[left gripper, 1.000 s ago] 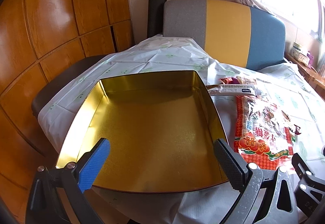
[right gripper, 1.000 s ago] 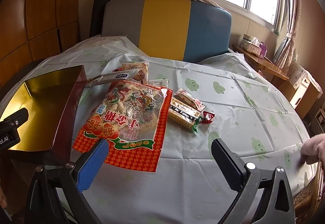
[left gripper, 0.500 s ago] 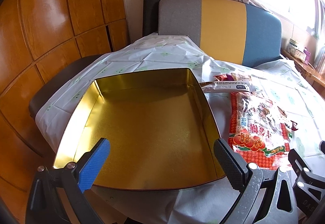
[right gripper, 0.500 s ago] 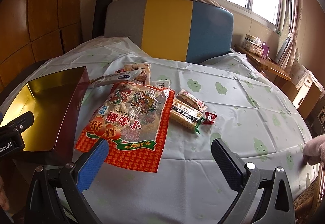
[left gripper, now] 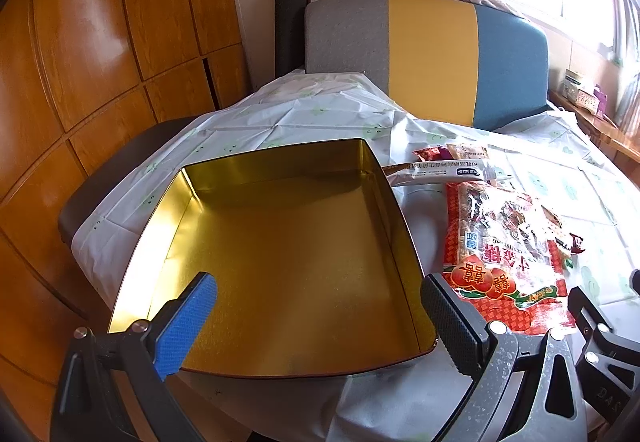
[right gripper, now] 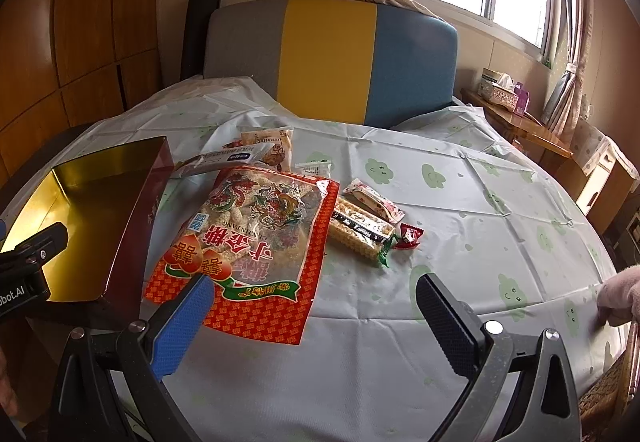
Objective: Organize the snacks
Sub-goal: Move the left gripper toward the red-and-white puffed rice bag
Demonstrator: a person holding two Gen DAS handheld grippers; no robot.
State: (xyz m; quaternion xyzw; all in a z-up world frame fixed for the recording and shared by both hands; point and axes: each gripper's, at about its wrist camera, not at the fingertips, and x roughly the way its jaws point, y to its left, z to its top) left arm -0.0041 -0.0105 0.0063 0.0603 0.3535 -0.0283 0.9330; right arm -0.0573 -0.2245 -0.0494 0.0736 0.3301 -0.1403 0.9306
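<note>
On the cloth-covered surface (right gripper: 460, 201), one open gold-lined tin (left gripper: 280, 250) sits with nothing in it, and every snack lies to the right of it. Counted in the right wrist view: one large red bag (right gripper: 248, 242) just beside the tin's right wall, one long white bar (right gripper: 228, 157) and one pale packet (right gripper: 272, 141) at the bag's far end, one small white sachet (right gripper: 314, 166) near them, two wrapped bars side by side to the bag's right (a red-and-white bar (right gripper: 372, 199) and a yellow wafer bar (right gripper: 360, 232)), and one small red candy (right gripper: 410, 236) just past the wafer bar.

Two grippers are in play. From its own camera the left gripper (left gripper: 316, 318) hovers over the tin's near edge, fingers spread wide and gripping nothing. The right gripper (right gripper: 312, 312) hangs over the bag's near corner, equally wide apart and empty.

Only the left wrist view shows the tin's whole bare floor; it catches the bag, the white bar and little else of the snacks. Only the right wrist view shows the tin's dark red outer wall, the two bars, the candy and the sachet.
</note>
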